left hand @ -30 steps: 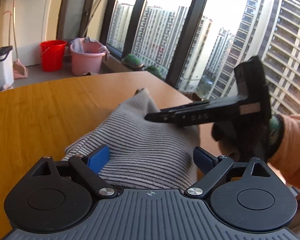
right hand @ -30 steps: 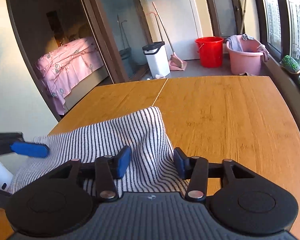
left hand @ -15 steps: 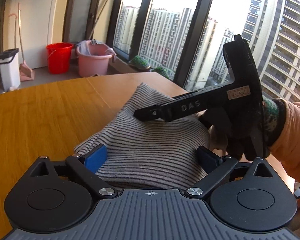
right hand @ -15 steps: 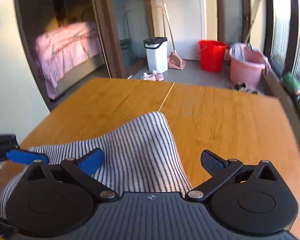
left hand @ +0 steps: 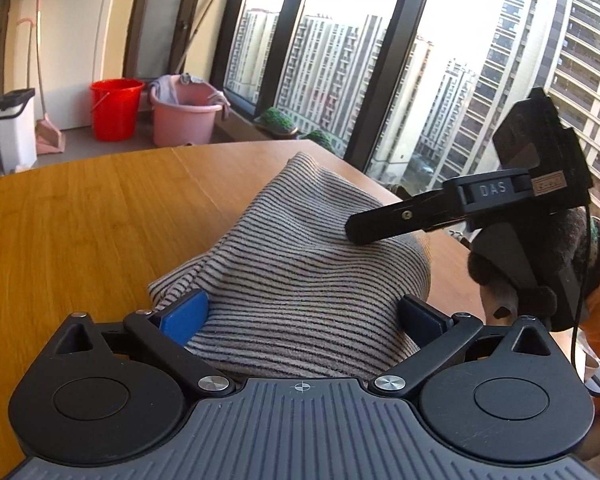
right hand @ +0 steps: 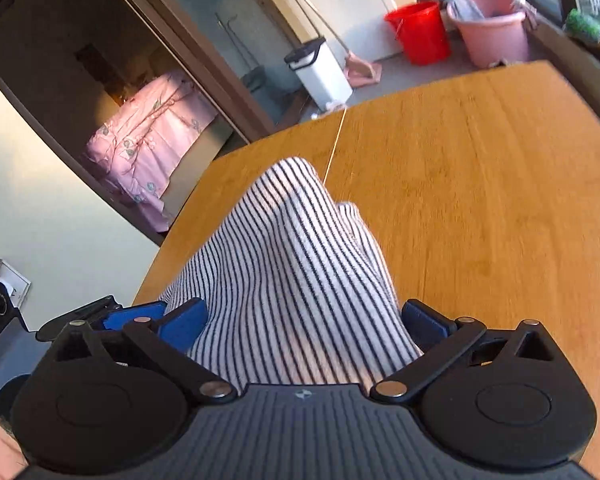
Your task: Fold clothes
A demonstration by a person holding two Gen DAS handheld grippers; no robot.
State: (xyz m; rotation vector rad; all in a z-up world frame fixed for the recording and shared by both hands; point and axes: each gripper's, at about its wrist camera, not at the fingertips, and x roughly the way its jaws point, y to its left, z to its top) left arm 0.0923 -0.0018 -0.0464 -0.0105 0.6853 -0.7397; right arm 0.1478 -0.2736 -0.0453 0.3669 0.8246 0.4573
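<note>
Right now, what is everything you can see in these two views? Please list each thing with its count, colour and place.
garment: 1, grey-white with dark stripes, folded on the table near both grippers
table: 1, orange-brown wood, under the garment
bucket: 1, red, on the floor by the window
basin: 1, pink, cloth on its rim, beside the bucket
bin: 1, white with black lid, on the floor
dustpan: 1, pink, beside the bin
bed cover: 1, pink, in the room behind
left gripper: 1, black with blue pads, open over the garment
right gripper: 1, black with blue pads, open over the garment
</note>
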